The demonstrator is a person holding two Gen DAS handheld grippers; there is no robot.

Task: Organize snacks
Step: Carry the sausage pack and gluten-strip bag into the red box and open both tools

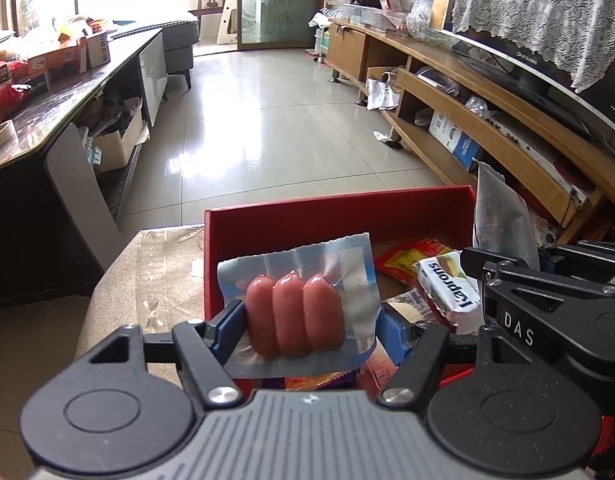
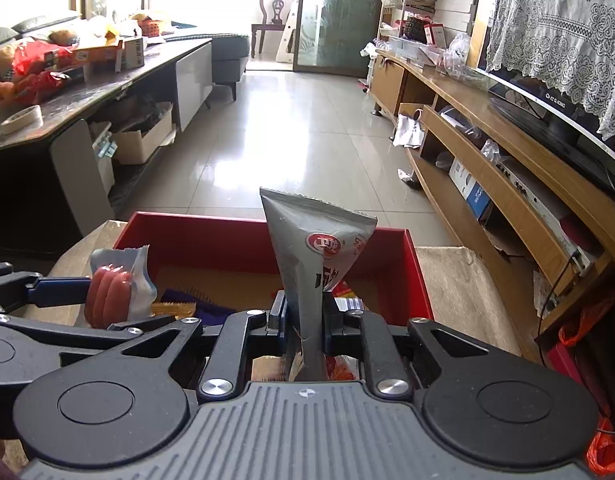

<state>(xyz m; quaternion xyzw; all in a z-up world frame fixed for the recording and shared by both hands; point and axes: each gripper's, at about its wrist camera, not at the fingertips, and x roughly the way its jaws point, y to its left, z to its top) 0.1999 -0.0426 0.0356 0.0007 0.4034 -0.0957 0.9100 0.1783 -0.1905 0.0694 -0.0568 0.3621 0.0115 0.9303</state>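
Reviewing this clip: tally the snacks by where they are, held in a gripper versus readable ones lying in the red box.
Held in a gripper: 2, the sausage pack in the left gripper, the grey pouch in the right gripper
Lying in the red box, readable: 1, the Laprons bar
Total: 3

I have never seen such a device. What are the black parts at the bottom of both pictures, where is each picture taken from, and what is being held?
The black parts are two hand-held grippers; a person carries one in each hand. Each has a camera looking forward along its two fingers, so one picture comes from the left gripper and the other from the right.

The left gripper is shut on a clear pack of three sausages. The right gripper is shut on a grey snack pouch, held upright.

Both hover over a red box that stands on a beige patterned cloth. Inside lie other snacks, among them a white packet printed "Kaprons". Around is a living room with a tiled floor.
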